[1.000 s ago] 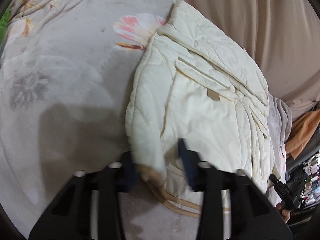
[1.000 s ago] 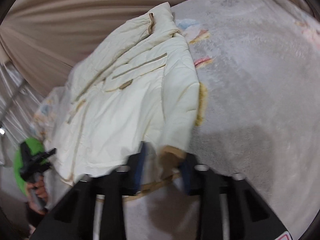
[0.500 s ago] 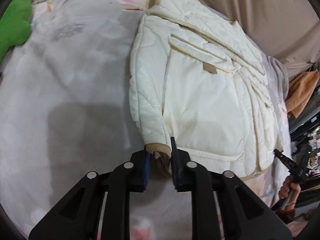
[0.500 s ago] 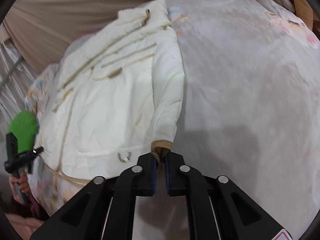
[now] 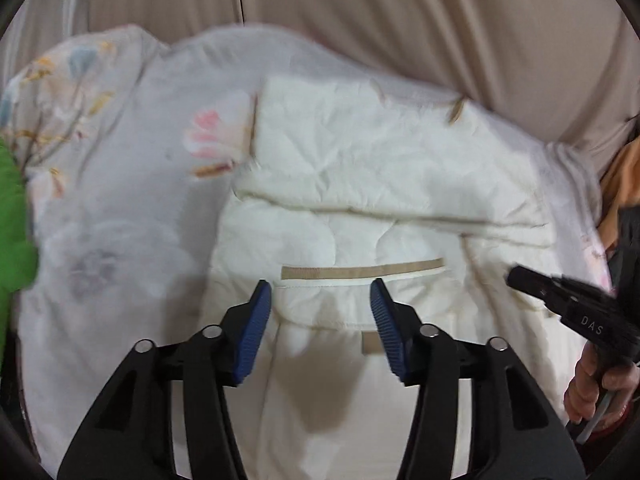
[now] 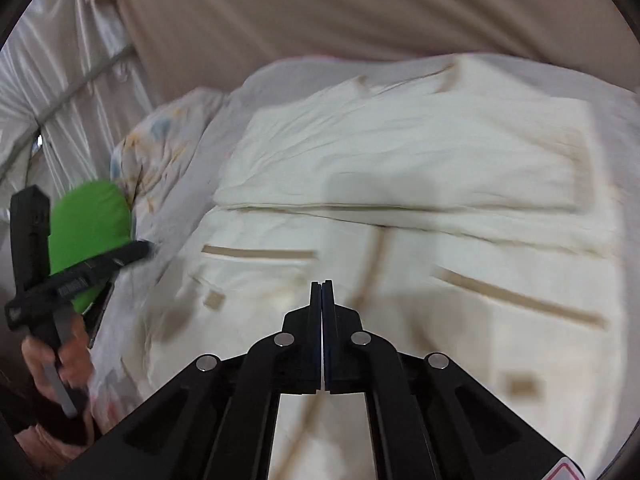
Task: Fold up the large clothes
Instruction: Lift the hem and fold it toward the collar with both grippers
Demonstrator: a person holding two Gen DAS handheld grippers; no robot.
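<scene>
Curtain [image 5: 400, 40]: beige, hanging in folds behind the bed.
Bed [image 5: 120, 184]: covered by a pale grey floral sheet; it carries the jacket.
Jacket [image 5: 380, 184]: cream, quilted, tan trim; lies flat on the bed with both sleeves folded across its upper part.
Green cushion [image 6: 90, 236]: at the bed's edge, beside the jacket, behind the left gripper in the right wrist view.
Left gripper [image 5: 320, 320]: above the jacket's lower front; blue pads apart and opening, nothing between them.
Right gripper [image 6: 322, 320]: above the jacket's middle, fingers pressed together, empty; a hand [image 5: 592, 380] grips its handle.
</scene>
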